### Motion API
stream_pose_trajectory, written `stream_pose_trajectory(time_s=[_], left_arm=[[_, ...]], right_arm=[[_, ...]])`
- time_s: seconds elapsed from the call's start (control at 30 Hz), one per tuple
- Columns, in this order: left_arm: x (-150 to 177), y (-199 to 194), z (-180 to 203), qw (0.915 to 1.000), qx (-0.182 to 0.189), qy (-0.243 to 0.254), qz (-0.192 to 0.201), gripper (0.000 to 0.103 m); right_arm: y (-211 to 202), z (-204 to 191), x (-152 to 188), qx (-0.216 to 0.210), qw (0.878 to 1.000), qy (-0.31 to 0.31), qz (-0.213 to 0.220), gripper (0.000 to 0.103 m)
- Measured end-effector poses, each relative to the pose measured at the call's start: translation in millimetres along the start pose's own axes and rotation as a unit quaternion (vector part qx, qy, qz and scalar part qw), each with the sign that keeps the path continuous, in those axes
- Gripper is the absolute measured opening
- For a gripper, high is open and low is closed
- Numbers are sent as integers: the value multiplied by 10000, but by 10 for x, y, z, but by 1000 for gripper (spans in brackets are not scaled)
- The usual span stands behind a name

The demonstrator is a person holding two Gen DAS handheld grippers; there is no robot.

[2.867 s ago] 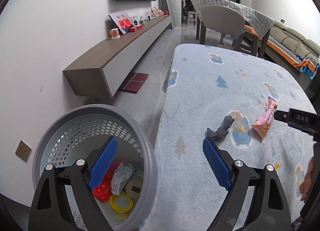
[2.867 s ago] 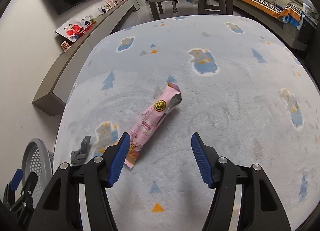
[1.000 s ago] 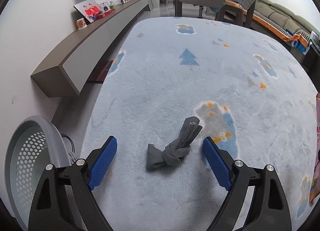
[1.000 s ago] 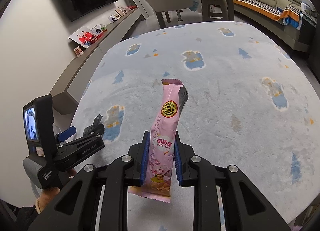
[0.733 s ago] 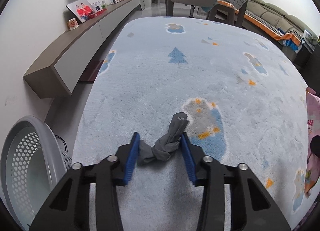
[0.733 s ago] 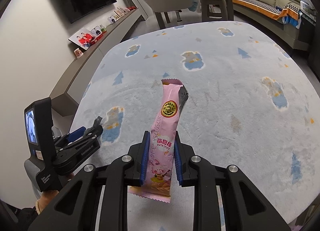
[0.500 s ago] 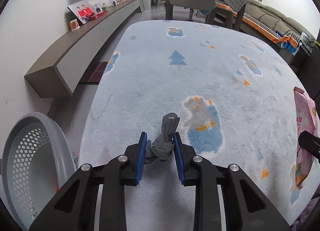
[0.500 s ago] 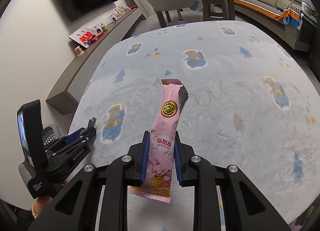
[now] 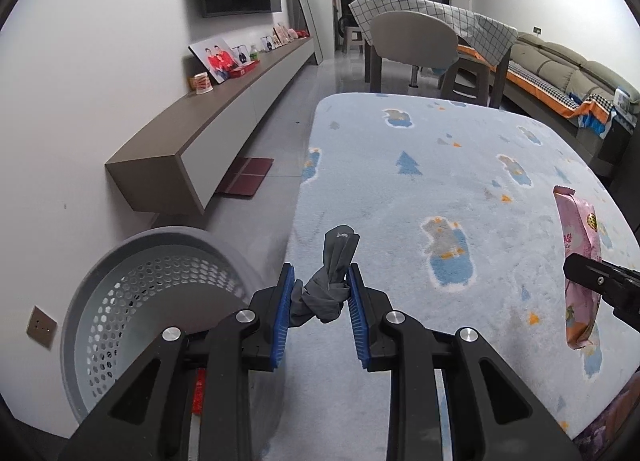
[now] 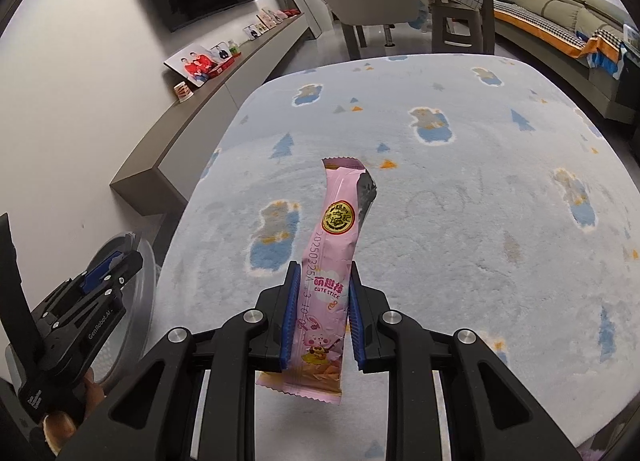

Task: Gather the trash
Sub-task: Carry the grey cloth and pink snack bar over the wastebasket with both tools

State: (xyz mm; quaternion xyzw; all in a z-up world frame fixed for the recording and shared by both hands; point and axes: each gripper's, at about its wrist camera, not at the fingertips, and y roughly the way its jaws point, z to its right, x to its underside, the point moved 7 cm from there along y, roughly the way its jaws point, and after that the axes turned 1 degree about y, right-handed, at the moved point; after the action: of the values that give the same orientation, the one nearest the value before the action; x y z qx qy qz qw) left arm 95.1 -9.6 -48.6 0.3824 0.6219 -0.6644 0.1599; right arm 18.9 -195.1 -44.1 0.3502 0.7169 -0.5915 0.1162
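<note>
Knotted grey rag (image 9: 326, 293), perhaps a sock, pinched in left tongs (image 9: 320, 297), pink snack wrapper (image 10: 330, 261) clamped in right tongs (image 10: 322, 301)

The long pink plastic snack wrapper (image 10: 329, 261) says "CUTE STICK" and has the number "2025032SA" printed up its side. The black left gripper (image 10: 105, 276) says "GenRobot.AI".

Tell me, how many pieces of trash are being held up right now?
2. A knotted grey rag sits clamped in the left gripper, near the basket. A pink snack wrapper is clamped in the right gripper. More may lie hidden inside the basket.
</note>
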Motion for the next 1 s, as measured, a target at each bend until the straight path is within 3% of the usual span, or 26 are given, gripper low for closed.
stream_pose_trajectory(time_s=[0.53, 1.0], left_arm=[[352, -435, -1329, 9931, -955, -648, -187, 27], [569, -382, -1764, 9849, -1204, -1215, -268, 27]], right_arm=[[218, -1564, 65, -947, 9874, -1225, -322, 22], [649, -2409, 304, -1517, 9622, -2108, -818, 22]])
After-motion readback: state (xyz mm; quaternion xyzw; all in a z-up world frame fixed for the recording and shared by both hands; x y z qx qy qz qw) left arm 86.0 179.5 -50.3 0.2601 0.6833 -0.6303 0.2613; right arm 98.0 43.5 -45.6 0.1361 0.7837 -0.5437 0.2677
